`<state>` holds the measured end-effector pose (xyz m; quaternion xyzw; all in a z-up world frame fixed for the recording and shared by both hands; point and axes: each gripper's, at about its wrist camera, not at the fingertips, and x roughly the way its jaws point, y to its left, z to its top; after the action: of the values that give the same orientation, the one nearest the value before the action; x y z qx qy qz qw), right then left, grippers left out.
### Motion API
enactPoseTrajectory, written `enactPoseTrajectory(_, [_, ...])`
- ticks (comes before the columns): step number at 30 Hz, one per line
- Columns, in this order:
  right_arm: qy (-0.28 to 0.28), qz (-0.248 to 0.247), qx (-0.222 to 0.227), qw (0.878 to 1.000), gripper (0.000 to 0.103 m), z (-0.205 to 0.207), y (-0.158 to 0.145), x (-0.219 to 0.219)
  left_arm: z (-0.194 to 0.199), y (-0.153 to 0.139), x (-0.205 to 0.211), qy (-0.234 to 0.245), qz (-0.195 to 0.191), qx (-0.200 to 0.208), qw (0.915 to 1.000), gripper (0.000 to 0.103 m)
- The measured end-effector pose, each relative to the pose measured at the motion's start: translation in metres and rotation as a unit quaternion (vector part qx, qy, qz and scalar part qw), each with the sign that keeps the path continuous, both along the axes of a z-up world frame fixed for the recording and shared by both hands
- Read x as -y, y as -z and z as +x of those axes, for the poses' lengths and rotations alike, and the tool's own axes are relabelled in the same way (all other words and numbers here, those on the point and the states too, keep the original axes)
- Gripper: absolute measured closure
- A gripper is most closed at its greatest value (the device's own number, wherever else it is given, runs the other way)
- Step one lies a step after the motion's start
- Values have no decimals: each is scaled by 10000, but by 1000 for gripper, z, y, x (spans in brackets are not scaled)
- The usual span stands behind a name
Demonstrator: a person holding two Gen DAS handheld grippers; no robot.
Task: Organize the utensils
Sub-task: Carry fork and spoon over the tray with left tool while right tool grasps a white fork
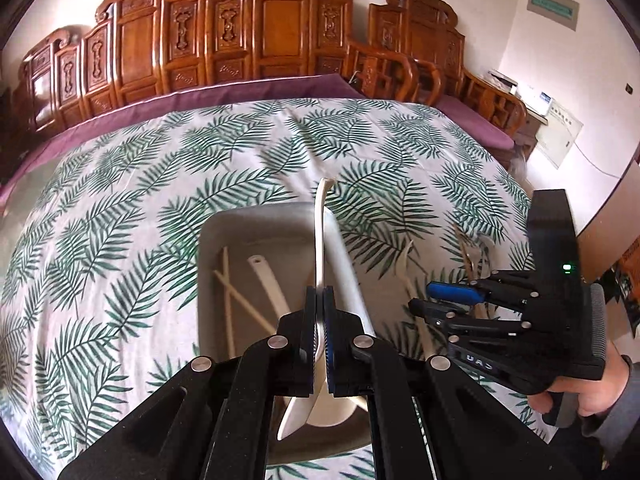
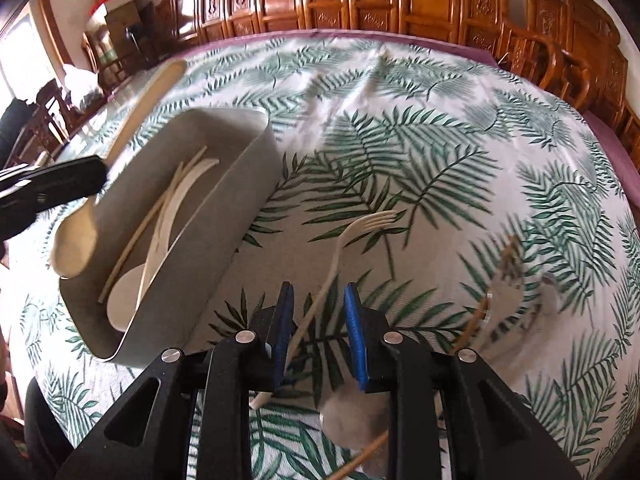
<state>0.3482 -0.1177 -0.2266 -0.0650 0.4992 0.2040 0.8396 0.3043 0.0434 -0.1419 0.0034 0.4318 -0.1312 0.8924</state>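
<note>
Left wrist view
- Left gripper (image 1: 319, 300): jaws pressed together on a cream spoon (image 1: 320, 240), clamped along its handle. Handle tip points up and away; bowl end hangs low, near the camera.
- Spoon position: held above the grey tray (image 1: 256, 220), not resting in it.
- Tray: rectangular, grey, on the leaf-print cloth (image 1: 120, 240). Inside: two pale chopsticks (image 1: 236, 300) lying crossed, plus a white utensil handle (image 1: 268, 280).
- Right gripper (image 1: 448, 300): seen side-on to the right of the tray, blue pads apart, low over the cloth. Hand (image 1: 592, 396) wraps its grip.
- Loose utensils (image 1: 472, 256): pale pieces on the cloth beyond the right gripper; kinds hard to tell here.
- Background: carved wooden bench backs (image 1: 240, 40), purple cushion (image 1: 200, 100) along the table's far edge.

Right wrist view
- Right gripper (image 2: 318, 320): jaws parted, nothing clamped. Straddles the handle of a cream fork (image 2: 344, 240) lying on the cloth (image 2: 440, 140); whether a pad touches the handle, cannot tell.
- Fork: tines point away, handle end near the camera.
- Tray (image 2: 248, 184): left of the fork, apart from it. Holds chopsticks (image 2: 148, 232) and a white spoon (image 2: 128, 300).
- Left gripper (image 2: 96, 176): enters from the left edge, holding the cream spoon (image 2: 76, 240) over the tray's left rim, bowl down.
- Right side: blurred utensils (image 2: 508, 288) on the cloth; detail unreadable.
- Near edge: greyish rounded object (image 2: 352, 412) beneath the gripper, unclear.
</note>
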Motion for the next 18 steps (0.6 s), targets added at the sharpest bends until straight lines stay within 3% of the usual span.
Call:
enactPoseTrajectory(6, [-71, -483, 2, 9988, 87, -1, 11, -14, -2, 1, -12, -82, -16, -5, 10000, 100])
enactPoseTrajectory(8, [-96, -528, 2, 9986, 98, -2, 11, -16, -3, 1, -15, -102, -18, -4, 9999, 100])
enactPoseTrajectory(12, [-61, -552, 107, 9984, 99, -4, 4, -13, -2, 1, -19, -149, -36, -2, 9999, 100])
enactPoseTrajectory(18, [-112, -224, 442, 9987, 99, -9, -36, -15, -1, 3, -23, -198, -50, -10, 9998, 100])
